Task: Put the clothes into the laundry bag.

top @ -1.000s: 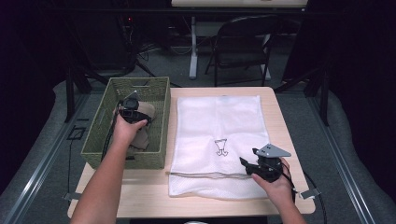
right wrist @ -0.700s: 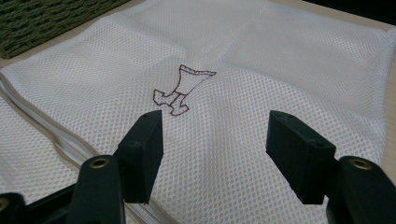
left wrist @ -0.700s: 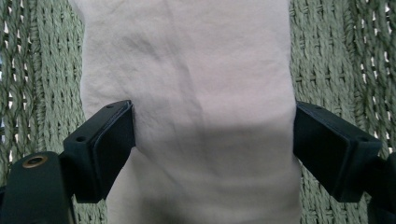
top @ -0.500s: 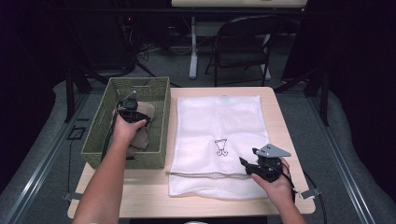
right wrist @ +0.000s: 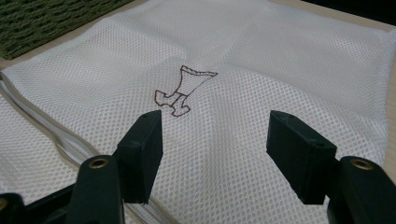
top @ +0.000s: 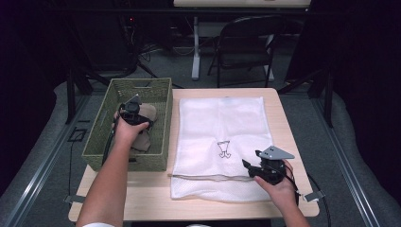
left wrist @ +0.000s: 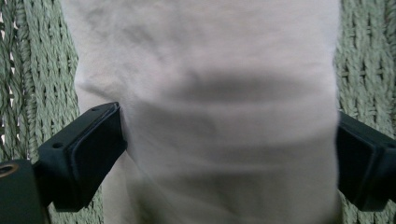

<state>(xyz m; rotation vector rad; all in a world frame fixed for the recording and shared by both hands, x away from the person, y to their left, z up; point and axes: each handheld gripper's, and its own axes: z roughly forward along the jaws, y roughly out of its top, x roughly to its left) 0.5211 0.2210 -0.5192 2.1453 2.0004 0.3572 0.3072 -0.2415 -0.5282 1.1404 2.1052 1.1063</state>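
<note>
This looks like a lab or recording studio rather than a home. A small light wooden table point(top: 142, 198) stands alone on grey carpet in the middle of the frame, ringed by black curtains that darken the left and right edges. At the top centre, a black folding metal chair point(top: 246, 47) sits beside the white leg of a second desk point(top: 196, 47), with loose black cables point(top: 146, 49) snaking over the floor at upper left. Metal floor rails point(top: 33, 189) run along the lower left.
</note>
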